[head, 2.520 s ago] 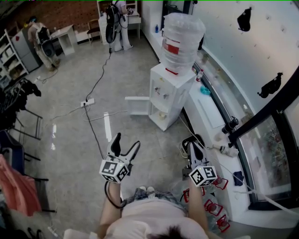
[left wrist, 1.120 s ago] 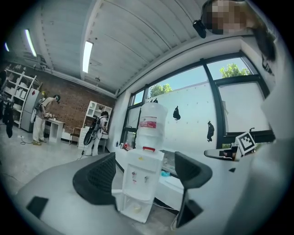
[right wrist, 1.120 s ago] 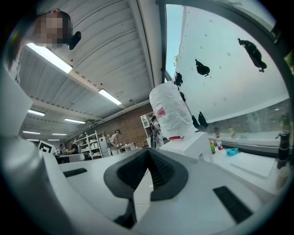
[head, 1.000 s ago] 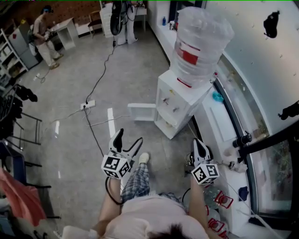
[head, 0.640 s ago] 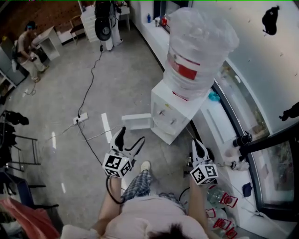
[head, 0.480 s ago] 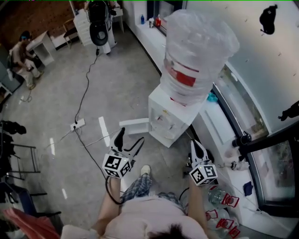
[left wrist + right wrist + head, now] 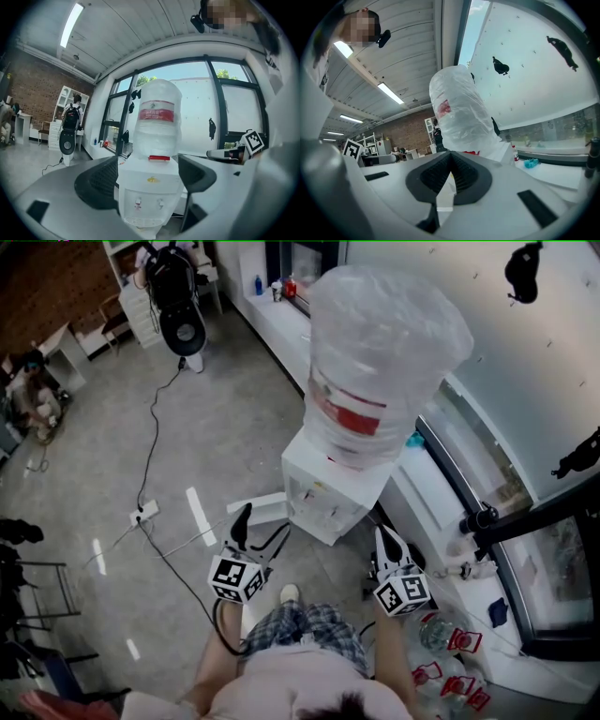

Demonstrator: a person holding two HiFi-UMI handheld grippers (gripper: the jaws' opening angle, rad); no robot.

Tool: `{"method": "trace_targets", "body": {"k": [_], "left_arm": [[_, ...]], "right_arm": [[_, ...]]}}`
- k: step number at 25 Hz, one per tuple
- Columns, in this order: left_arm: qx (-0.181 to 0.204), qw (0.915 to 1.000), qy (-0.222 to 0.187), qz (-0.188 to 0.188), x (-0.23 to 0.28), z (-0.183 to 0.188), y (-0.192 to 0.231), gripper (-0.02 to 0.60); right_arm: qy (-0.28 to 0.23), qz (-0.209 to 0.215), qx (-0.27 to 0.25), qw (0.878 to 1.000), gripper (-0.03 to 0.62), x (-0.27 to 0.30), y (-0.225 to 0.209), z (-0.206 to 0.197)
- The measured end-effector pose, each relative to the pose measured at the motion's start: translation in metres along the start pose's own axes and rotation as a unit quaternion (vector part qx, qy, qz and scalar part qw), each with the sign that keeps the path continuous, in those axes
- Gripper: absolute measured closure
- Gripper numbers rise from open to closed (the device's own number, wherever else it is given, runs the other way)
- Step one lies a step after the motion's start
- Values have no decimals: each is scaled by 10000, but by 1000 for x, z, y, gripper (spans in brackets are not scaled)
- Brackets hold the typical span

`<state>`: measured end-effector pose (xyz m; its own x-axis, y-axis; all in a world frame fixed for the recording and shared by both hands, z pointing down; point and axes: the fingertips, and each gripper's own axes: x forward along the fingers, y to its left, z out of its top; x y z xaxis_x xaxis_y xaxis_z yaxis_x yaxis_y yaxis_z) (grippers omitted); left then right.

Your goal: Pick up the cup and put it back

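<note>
No cup shows in any view. A white water dispenser point(image 7: 328, 493) with a large clear bottle point(image 7: 380, 352) on top stands on the floor just ahead of both grippers. In the left gripper view the dispenser point(image 7: 149, 197) and its two taps sit framed between the jaws. My left gripper point(image 7: 262, 524) point(image 7: 147, 180) is open and holds nothing. My right gripper point(image 7: 386, 538) point(image 7: 450, 176) is shut, its pads meeting with nothing between them; the bottle point(image 7: 461, 112) rises beyond it.
The dispenser's lower door point(image 7: 258, 507) hangs open to the left. A cable and power strip point(image 7: 142, 513) lie on the floor. A white window ledge point(image 7: 436, 498) runs along the right, with plastic bottles point(image 7: 441, 638) on the floor below it. A standing fan point(image 7: 178, 329) is far back.
The person has walked toward the dispenser, which now looms larger and closer in the head view. Both grippers kept their pose, left open and right shut.
</note>
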<state>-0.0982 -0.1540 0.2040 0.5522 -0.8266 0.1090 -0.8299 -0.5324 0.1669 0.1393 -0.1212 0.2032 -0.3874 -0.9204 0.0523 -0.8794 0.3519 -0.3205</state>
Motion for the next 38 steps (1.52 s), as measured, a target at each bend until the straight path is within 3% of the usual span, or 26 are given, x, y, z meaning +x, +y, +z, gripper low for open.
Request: {"method": "trace_targets", "body": {"k": [15, 26, 32, 38], "left_arm": [[34, 9994, 146, 315, -14, -22, -30, 192], [362, 9992, 184, -56, 8, -48, -29, 192], [563, 9975, 169, -396, 29, -90, -17, 192], [634, 9944, 299, -797, 55, -176, 1, 192]], "right_arm": [[292, 404, -28, 9988, 577, -20, -7, -18], [163, 229, -29, 9996, 577, -23, -15, -51], [60, 257, -129, 9996, 577, -9, -18, -103], [170, 234, -426, 9987, 577, 10, -40, -183]]}}
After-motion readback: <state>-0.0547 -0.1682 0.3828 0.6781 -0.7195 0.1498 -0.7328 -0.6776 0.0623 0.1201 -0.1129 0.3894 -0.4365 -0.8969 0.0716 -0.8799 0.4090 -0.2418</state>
